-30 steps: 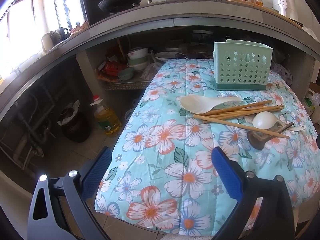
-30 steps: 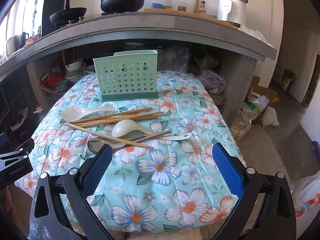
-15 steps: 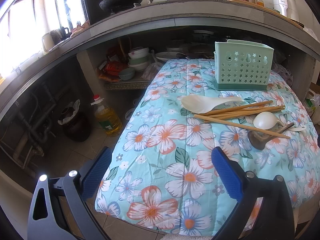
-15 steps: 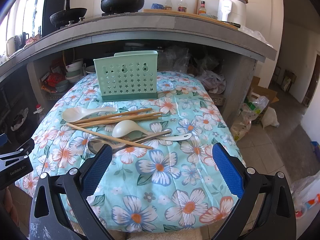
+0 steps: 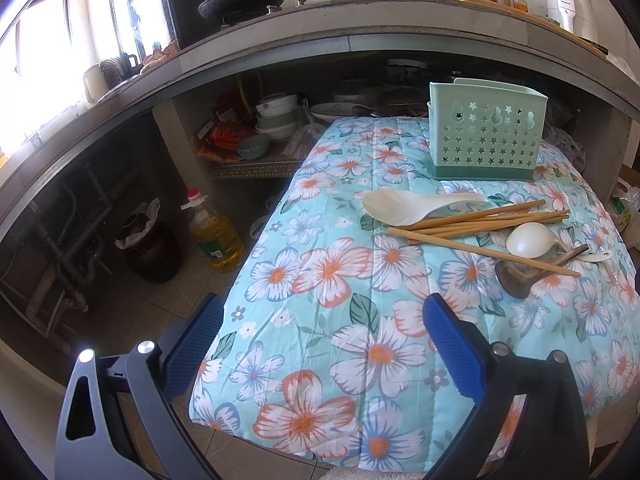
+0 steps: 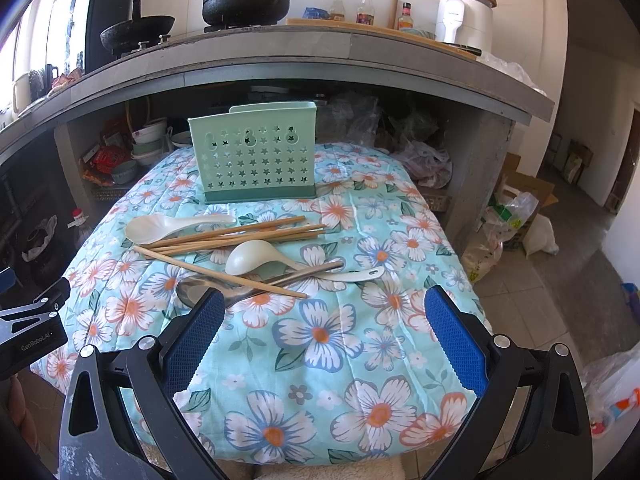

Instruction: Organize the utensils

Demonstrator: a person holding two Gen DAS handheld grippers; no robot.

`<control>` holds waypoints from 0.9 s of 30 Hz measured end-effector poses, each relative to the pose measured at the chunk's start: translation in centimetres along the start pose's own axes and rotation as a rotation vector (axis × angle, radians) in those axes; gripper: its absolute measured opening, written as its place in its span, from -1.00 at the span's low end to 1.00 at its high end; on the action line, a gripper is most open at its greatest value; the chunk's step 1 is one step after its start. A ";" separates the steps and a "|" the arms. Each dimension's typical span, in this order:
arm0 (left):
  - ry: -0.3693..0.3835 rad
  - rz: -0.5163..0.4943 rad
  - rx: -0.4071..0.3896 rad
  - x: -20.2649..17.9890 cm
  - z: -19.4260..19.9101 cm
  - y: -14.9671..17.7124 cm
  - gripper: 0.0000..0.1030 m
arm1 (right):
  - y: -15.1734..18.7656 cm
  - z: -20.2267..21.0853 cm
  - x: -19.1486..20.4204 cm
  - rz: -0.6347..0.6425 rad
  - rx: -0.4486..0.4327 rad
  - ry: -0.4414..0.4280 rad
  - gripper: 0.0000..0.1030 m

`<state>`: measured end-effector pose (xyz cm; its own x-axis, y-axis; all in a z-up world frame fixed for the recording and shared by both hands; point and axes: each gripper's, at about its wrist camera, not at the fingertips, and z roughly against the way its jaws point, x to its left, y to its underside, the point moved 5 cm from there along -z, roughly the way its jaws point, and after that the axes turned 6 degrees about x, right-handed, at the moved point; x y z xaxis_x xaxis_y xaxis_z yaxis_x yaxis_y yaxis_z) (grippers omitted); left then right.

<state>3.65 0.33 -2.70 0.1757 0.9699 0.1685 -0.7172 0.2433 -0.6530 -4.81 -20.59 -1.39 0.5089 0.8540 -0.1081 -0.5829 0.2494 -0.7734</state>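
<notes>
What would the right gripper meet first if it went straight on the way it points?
Probably the metal spoon nearest its open jaws, then the loose wooden chopstick lying across it; depth is unclear.

Two white spoons and one metal spoon are lying in the middle of the frame. Chopsticks are crossing there, about five, exact number unclear. One green holder is standing above them.

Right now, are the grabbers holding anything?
No. The left gripper and right gripper are both open and empty; the spoons and chopsticks lie on the cloth.
</notes>
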 end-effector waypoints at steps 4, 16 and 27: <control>0.001 0.000 0.000 0.0 0.0 0.0 0.90 | 0.1 0.0 0.0 -0.001 0.000 0.000 0.85; -0.004 0.001 0.000 0.1 -0.1 0.1 0.90 | -0.4 0.2 0.0 -0.004 -0.005 -0.001 0.85; 0.002 -0.006 0.016 0.2 -1.7 0.4 0.90 | 0.4 -0.4 0.1 -0.028 -0.017 0.004 0.85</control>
<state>4.59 0.66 -4.19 0.1810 0.9685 0.1712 -0.7270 0.2490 -0.6399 -4.76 -20.64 -1.98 0.5274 0.8451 -0.0881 -0.5575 0.2659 -0.7865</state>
